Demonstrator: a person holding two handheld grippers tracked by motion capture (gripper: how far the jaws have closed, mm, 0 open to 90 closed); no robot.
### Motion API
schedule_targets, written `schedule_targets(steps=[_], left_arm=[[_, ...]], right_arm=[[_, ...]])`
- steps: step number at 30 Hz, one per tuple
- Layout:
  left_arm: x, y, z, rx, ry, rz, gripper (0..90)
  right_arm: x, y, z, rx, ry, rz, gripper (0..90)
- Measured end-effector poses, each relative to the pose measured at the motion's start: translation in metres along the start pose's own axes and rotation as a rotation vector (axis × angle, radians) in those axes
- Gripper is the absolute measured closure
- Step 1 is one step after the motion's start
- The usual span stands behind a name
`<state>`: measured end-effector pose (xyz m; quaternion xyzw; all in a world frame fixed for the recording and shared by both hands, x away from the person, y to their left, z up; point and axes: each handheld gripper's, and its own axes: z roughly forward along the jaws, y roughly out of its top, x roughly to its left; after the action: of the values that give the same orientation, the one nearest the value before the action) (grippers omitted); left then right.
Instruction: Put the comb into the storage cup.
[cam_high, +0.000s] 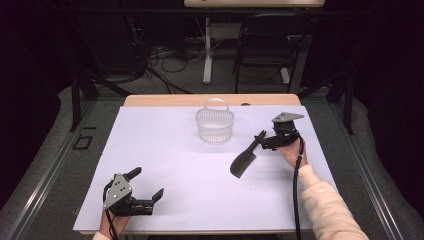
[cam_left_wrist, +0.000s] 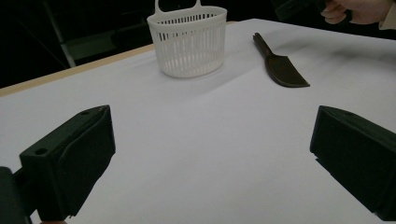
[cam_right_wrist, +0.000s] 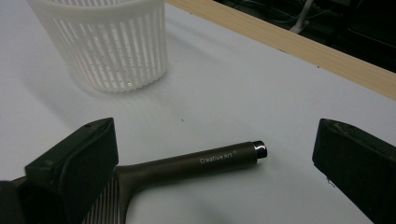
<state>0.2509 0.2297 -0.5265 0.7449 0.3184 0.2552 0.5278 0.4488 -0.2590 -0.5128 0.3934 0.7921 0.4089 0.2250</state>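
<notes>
Approach is the step in hand, judging by the right gripper (cam_high: 262, 139), which hangs with its jaws spread wide on either side of a dark brown scraper (cam_high: 245, 159) lying flat on the white table cover (cam_high: 165, 155). In the right gripper view the scraper's round handle (cam_right_wrist: 205, 163), printed with "Creative Art", runs across the gap between the two jaws, nearer the left jaw than the right, and neither jaw touches it. The ribbed blade (cam_right_wrist: 100, 205) sits low in that view, partly behind the left jaw. A white slatted plastic basket (cam_high: 215, 123) with a loop handle stands upright near the far edge of the table, a little way beyond the scraper and apart from it.

The left gripper (cam_high: 149, 187) rests near the person's edge of the table, jaws released and holding nothing, well apart from both the scraper and the basket.

The next move probably calls for lowering the right gripper so the jaws straddle the handle squarely, then closing on it. The handle is round and lies flat, so an off-centre pinch could roll it out of the grip.
</notes>
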Motion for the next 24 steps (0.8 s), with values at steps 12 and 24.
schedule_targets(steps=[12,24], left_arm=[[0.0,0.0,0.001,0.002,-0.007,-0.007,0.1],[0.0,0.001,0.0,-0.01,-0.001,-0.007,0.2]], right_arm=[[-0.009,0.006,0.014,0.047,-0.026,-0.029,16.7],[-0.017,0.015,0.03,0.103,-0.086,-0.108,86.5]])
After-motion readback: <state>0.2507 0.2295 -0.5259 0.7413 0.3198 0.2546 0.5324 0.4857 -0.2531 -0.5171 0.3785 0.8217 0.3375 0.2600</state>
